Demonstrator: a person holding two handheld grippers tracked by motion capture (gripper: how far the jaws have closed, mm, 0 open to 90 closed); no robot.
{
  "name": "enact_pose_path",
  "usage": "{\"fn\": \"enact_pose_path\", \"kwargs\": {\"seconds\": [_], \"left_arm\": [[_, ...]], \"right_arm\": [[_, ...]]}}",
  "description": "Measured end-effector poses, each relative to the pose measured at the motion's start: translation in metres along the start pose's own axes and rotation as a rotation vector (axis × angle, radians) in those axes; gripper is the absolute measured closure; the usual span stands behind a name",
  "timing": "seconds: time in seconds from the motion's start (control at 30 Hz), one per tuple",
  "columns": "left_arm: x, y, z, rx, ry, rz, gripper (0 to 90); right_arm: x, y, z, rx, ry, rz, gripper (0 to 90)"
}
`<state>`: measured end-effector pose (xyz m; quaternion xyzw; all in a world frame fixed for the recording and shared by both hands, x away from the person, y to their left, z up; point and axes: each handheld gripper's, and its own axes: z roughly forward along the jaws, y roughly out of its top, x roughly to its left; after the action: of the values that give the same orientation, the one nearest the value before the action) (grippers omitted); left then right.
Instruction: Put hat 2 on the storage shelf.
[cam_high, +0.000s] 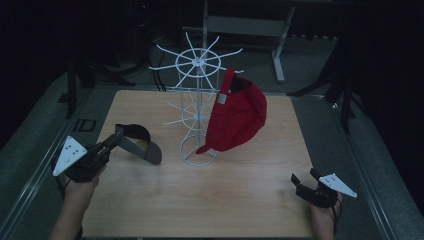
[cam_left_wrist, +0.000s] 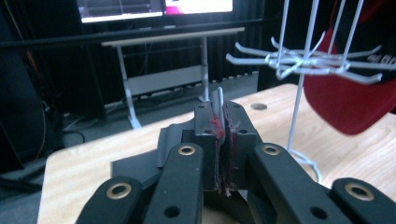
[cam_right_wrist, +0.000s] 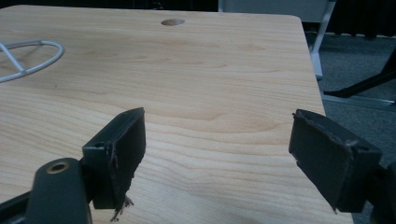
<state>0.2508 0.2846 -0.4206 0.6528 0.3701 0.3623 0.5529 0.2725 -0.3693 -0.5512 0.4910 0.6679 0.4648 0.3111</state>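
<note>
A dark grey cap (cam_high: 139, 141) hangs just above the left side of the wooden table (cam_high: 240, 200). My left gripper (cam_high: 116, 136) is shut on its rim, and a thin strip of the cap (cam_left_wrist: 218, 99) sticks up between the closed pads in the left gripper view. A red cap (cam_high: 236, 116) hangs on a hook of the white wire rack (cam_high: 197, 62) at the table's middle. The red cap (cam_left_wrist: 348, 100) and the rack's hooks (cam_left_wrist: 303, 60) are to the right ahead of my left gripper (cam_left_wrist: 223, 126). My right gripper (cam_high: 303, 176) rests open at the front right, with nothing between its jaws (cam_right_wrist: 217, 144).
The rack's ring base (cam_right_wrist: 28, 58) lies left of my right gripper on the table (cam_right_wrist: 201, 74). A round hole (cam_right_wrist: 173, 22) sits near the table's far edge. Beyond the table stand a desk frame (cam_left_wrist: 187, 70) and dark floor.
</note>
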Motion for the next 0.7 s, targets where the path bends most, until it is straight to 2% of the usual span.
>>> {"fn": "enact_pose_path", "kwargs": {"seconds": [0.2, 0.53, 0.7], "left_arm": [[-0.006, 0.027, 0.000, -0.059, 0.013, 0.050, 86.8], [-0.008, 0.052, -0.010, -0.092, -0.008, 0.063, 86.7], [-0.007, 0.068, -0.012, -0.100, -0.005, 0.095, 86.7]], "right_arm": [[0.000, 0.000, 0.000, 0.003, 0.000, -0.001, 18.5], [0.001, 0.000, 0.001, 0.009, 0.005, 0.000, 18.5], [0.001, 0.000, 0.001, 0.009, 0.004, 0.001, 18.5]]}}
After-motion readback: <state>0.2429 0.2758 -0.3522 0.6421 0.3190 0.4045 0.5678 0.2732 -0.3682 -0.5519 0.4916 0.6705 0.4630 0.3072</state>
